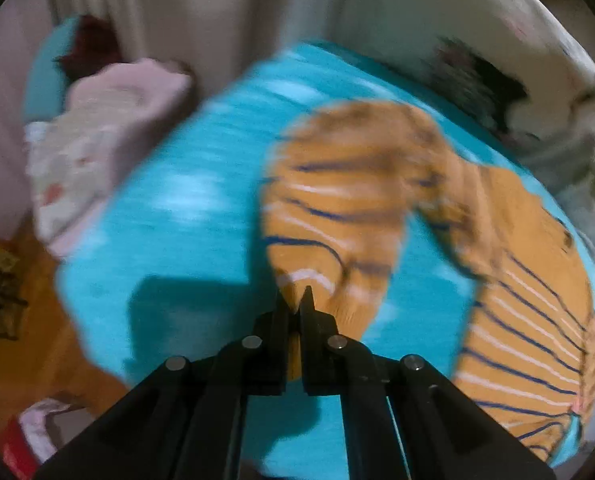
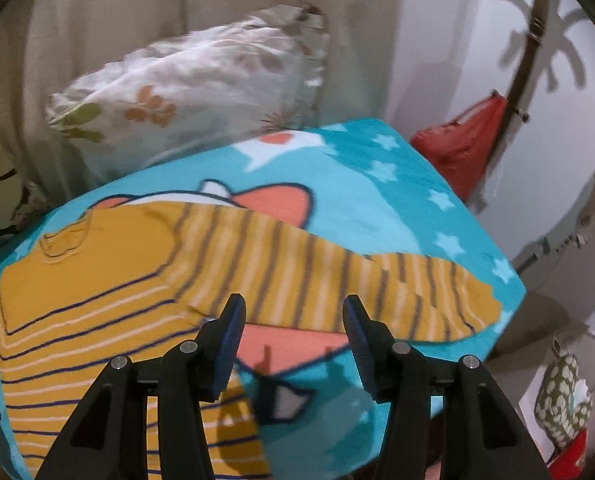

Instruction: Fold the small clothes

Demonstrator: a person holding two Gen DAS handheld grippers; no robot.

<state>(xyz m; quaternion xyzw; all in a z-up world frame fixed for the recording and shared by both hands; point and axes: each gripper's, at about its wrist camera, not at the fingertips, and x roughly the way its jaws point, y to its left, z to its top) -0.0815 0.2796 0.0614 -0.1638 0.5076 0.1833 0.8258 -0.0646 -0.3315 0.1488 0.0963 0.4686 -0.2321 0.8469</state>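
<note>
A mustard-yellow top [image 1: 529, 320] with navy and white stripes lies spread on a turquoise cartoon blanket [image 1: 177, 208]. My left gripper [image 1: 295, 300] is shut on the cuff end of one sleeve [image 1: 337, 208], and the fabric shows between its tips. The left wrist view is blurred. In the right wrist view the top's body [image 2: 97, 280] lies at lower left, with the other sleeve [image 2: 337, 280] stretched flat to the right across the blanket [image 2: 357, 200]. My right gripper [image 2: 295, 316] hangs open just above that sleeve's near edge, nothing between its blue pads.
A floral pillow [image 2: 201, 84] leans against the curtain behind the blanket. A pile of pale clothes [image 1: 97, 140] lies at the far left. A red bag [image 2: 465, 140] hangs past the blanket's right corner, where the surface drops off. Wooden floor [image 1: 17, 280] shows at left.
</note>
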